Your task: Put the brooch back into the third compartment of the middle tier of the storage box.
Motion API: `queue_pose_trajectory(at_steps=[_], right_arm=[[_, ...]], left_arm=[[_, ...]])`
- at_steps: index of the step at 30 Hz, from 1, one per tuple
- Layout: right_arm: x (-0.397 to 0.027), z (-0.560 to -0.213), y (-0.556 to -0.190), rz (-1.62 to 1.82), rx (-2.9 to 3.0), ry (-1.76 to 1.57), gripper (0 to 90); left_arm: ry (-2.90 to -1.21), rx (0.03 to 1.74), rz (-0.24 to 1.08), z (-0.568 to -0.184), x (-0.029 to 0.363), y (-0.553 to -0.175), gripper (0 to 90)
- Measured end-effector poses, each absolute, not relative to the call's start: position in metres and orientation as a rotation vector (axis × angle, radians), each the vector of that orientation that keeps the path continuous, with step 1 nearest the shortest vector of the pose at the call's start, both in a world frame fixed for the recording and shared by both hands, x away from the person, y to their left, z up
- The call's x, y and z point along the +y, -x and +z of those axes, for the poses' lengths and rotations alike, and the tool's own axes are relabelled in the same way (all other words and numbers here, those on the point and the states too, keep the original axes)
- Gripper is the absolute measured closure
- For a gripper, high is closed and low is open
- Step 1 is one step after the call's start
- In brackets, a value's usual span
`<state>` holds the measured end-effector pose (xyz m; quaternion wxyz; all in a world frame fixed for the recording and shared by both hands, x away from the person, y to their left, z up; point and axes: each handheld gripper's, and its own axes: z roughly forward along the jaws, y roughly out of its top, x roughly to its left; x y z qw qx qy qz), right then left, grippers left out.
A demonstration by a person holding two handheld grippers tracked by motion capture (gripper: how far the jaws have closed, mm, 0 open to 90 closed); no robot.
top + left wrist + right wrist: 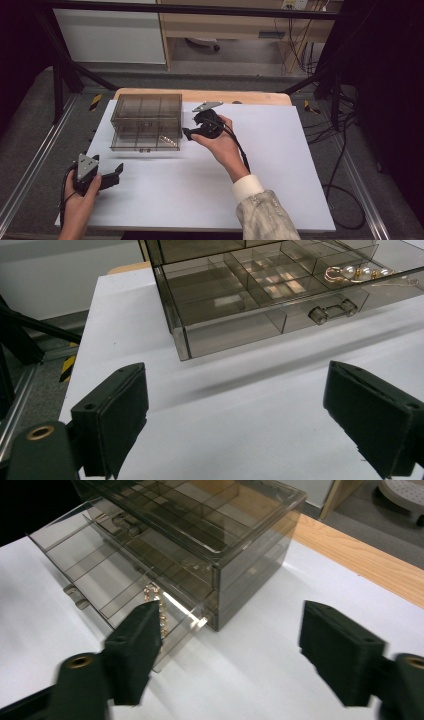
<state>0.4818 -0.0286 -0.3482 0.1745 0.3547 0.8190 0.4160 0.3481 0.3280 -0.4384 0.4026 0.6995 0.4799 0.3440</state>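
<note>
A smoky clear drawer box (146, 114) stands at the back left of the white table top (280, 170). Its bottom drawer (145, 142) is pulled out toward me, with a clear handle (332, 310) on its front. A gold and pearl piece of jewellery (168, 141) (345, 274) (161, 611) lies in the drawer's right front compartment. My right gripper (189, 133) (232, 640) hovers just off the drawer's right corner, open, with nothing between its pads. My left gripper (116, 175) (240, 410) rests near the front left, pointing at the box, open and empty.
A wooden board edge (250, 97) runs behind the white top. Black frame posts (57, 85) stand at the back left and right. Cables (342, 150) trail down the right side on the floor. The white top's right half is bare.
</note>
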Motion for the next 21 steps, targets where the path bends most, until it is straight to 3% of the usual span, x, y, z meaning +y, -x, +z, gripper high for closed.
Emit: queue_pose_trajectory(at_steps=[5, 9, 21], right_arm=[[-0.039, -0.342, -0.482, 1.190, 2.300, -1.034, 10.5], [-0.050, -0.338, -0.482, 1.182, 2.265, -1.024, 5.7], [-0.079, -0.330, -0.485, 1.187, 2.228, -1.060, 5.3]], left_arm=[[-1.764, 1.214, 0.870, -0.438, 0.328, -0.348, 10.5], [-1.765, 1.213, 0.868, -0.439, 0.328, -0.348, 10.5], [-1.761, 1.221, 0.870, -0.439, 0.330, -0.349, 10.5]])
